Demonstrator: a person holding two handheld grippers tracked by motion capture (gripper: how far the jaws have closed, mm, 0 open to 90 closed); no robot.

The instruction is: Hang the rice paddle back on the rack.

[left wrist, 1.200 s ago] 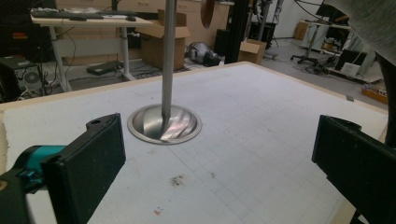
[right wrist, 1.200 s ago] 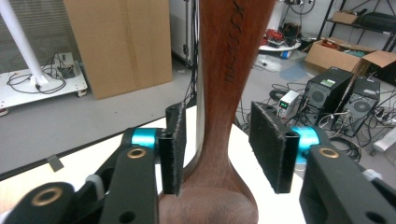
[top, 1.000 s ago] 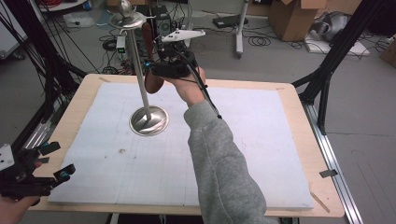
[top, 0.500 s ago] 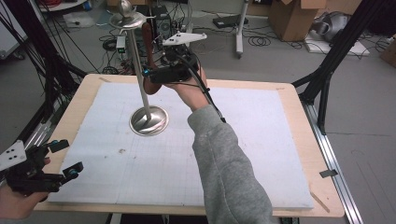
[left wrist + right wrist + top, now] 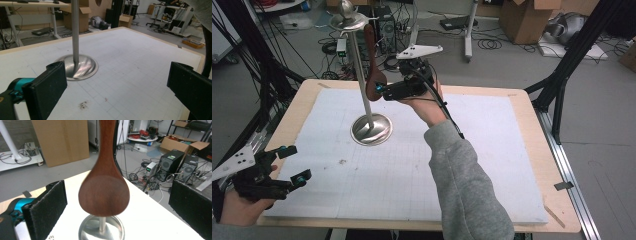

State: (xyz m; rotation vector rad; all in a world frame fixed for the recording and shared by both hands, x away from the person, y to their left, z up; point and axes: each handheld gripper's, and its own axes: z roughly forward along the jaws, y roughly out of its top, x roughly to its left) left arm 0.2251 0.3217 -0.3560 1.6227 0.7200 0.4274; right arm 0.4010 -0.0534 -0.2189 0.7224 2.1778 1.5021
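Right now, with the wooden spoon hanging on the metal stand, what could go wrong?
1. The right gripper has just been opening; its jaws stand apart around the wooden spoon without pressing it. Pulling back carelessly could knock the spoon off its hook.
2. The metal stand is tall on a small base; a bump might tip it.

spoon (image 5: 103, 192) – smooth dark wood | stand (image 5: 371, 129) – glossy polished metal | table (image 5: 522, 105) – matt wood rim

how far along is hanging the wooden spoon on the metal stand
Done: the wooden spoon hangs from the top of the metal stand. In hand: the right hand-held gripper has just been opening, jaws clear either side of the bowl. Left: back away; the left hand-held gripper waits open.
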